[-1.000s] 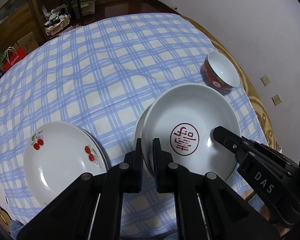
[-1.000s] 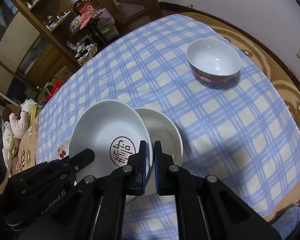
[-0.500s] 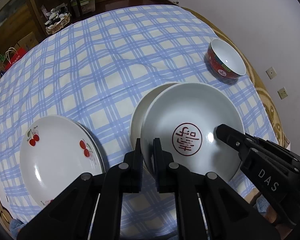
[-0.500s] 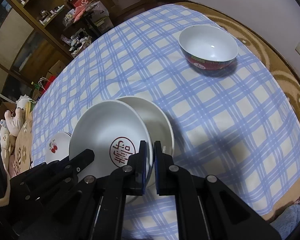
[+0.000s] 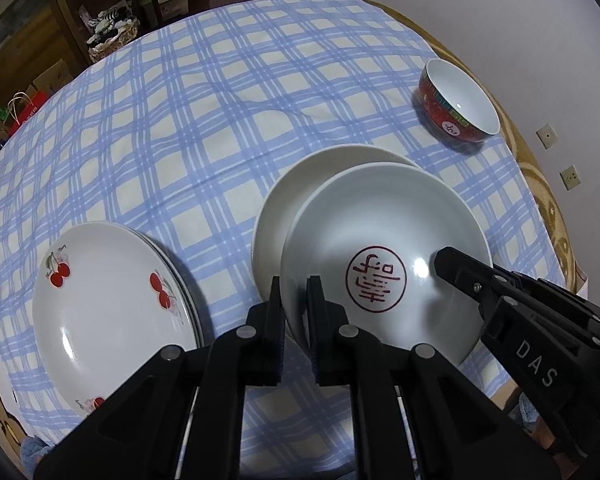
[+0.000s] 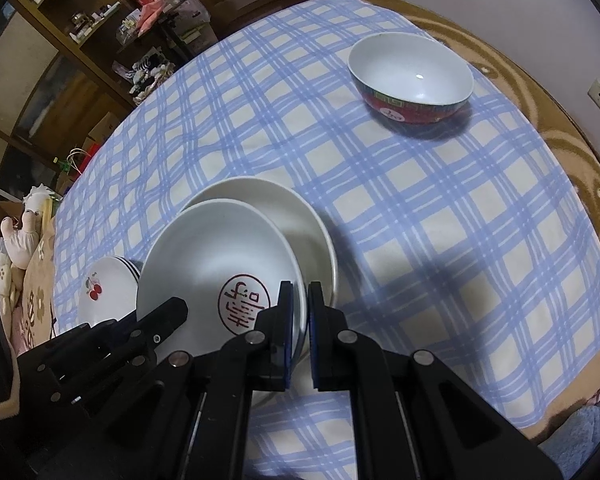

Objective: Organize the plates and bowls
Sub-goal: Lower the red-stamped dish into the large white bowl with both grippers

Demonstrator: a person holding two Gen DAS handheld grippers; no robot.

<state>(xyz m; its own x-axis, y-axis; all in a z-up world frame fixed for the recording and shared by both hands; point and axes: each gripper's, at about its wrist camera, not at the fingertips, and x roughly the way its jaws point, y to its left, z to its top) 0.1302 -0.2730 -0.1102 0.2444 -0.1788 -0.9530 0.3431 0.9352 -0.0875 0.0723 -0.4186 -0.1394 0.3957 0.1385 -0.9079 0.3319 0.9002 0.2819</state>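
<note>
Both grippers pinch the stamped plate [image 5: 384,256] by opposite rims, the left gripper [image 5: 294,300] on its left edge and the right gripper [image 6: 299,304] on its right, likely to keep it level. It hangs over the plain plate [image 5: 284,208] on the tablecloth [image 5: 180,128], offset, apparently for stacking. Cherry plates [image 5: 108,304] sit left, the red bowl [image 5: 456,104] well apart.

Bare checked cloth [image 5: 204,128] lies open beyond the plates; 1 red bowl [image 5: 458,102] blocks its right edge.
</note>
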